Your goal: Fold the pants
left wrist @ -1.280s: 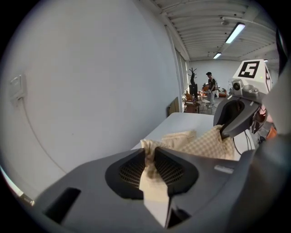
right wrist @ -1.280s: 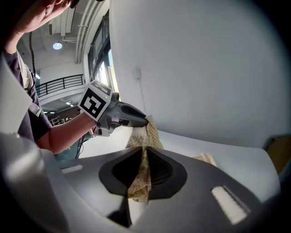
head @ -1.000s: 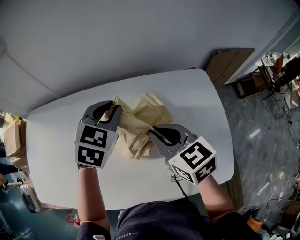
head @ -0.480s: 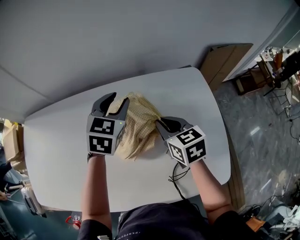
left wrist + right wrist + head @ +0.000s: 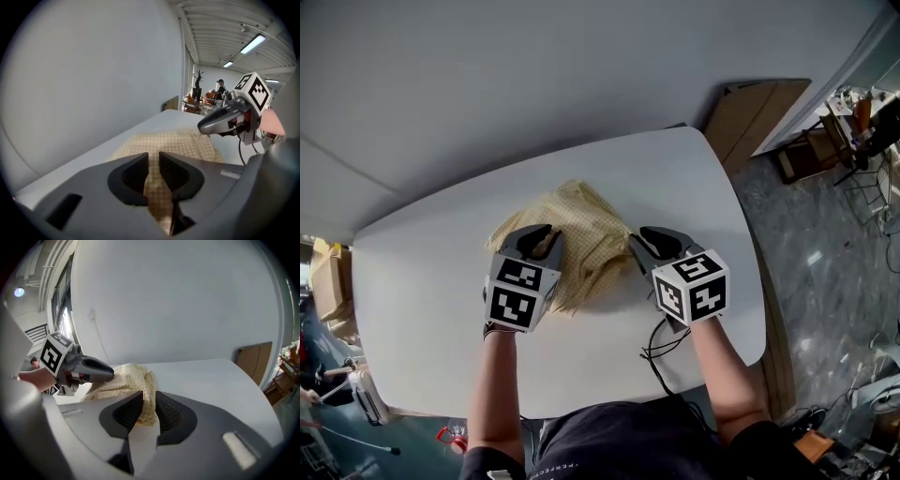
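Pants point(image 5: 586, 230) wadded approx. square on table point(image 5: 703, 187), long axis unclear

Soft checked cloth pants point(image 5: 581, 225) on a smooth, matt table point(image 5: 422, 309).

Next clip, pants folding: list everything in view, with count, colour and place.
table: one, white, centre of the head view.
pants: one, pale yellow check, bunched in a heap mid-table.
cardboard sheet: one, brown, leaning at the wall beyond the table's far right corner.
cable: one, black, looped on the table's near edge below the right claw.
forearms: two, bare, left and right, reaching in from the near edge.
left claw: one, grey, jaws just closed further, shut on the pants.
right claw: one, grey, jaws just opened further, pants edge between them, ungripped.
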`<state>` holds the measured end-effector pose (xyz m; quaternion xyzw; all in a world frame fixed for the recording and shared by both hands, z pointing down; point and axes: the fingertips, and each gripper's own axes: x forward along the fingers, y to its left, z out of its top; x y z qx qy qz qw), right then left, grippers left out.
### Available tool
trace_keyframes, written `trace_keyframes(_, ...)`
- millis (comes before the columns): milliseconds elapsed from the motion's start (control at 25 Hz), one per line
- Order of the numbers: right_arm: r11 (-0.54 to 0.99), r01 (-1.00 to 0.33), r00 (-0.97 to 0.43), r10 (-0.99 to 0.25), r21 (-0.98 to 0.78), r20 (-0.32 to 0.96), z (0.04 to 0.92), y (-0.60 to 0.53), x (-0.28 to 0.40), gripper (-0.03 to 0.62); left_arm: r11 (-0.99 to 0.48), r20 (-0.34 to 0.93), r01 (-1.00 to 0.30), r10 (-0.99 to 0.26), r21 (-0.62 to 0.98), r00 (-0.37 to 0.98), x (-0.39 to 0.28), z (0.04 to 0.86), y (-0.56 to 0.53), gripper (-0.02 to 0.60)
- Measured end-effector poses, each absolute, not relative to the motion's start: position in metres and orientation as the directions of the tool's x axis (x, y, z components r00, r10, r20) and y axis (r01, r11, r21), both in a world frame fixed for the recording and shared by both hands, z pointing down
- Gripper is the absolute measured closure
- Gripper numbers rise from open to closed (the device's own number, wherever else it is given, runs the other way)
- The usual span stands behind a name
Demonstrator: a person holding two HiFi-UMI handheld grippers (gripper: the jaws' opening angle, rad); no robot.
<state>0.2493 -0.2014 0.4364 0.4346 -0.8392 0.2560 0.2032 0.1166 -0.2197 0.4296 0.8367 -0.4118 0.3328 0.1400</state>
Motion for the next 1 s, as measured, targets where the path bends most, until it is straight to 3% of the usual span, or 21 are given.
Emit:
trace_keyframes(240, 0.497, -0.834, -0.541, -0.652, -0.238, 0.532, 0.418, -0.186, 0.250, 0.526, -0.639, 0.694, -0.745, -0.626, -0.194, 0.356, 0.127, 0.446, -0.213, 0.533)
trace_keyframes(360, 0.493, -0.834, -0.545, -0.660, -0.249, 0.517, 0.413, -0.175, 0.250, 0.540, -0.599, 0.658, -0.791, -0.646, -0.125, 0.386, 0.125, 0.430, -0.207, 0.532)
trace_keyframes(440, 0.493, -0.826, -0.560, -0.664, -0.273, 0.495, 0.408, -0.166, 0.246, 0.592, -0.556, 0.638, -0.827, -0.668, -0.084, 0.384, 0.115, 0.418, -0.201, 0.534)
trace_keyframes(600, 0.510, -0.802, -0.597, -0.671, -0.310, 0.440, 0.395, -0.152, 0.227, 0.592, -0.508, 0.581, -0.862, -0.700, 0.005, 0.416, 0.093, 0.398, -0.181, 0.586)
trace_keyframes(800, 0.535, -0.801, -0.598, -0.683, -0.270, 0.421, 0.377, -0.134, 0.202, 0.592, -0.482, 0.518, -0.866, -0.712, 0.132, 0.475, 0.067, 0.384, -0.155, 0.586)
trace_keyframes(1000, 0.546, -0.797, -0.602, -0.692, -0.257, 0.399, 0.357, -0.115, 0.177, 0.593, -0.519, 0.502, -0.847, -0.705, 0.115, 0.501, 0.051, 0.373, -0.122, 0.586)
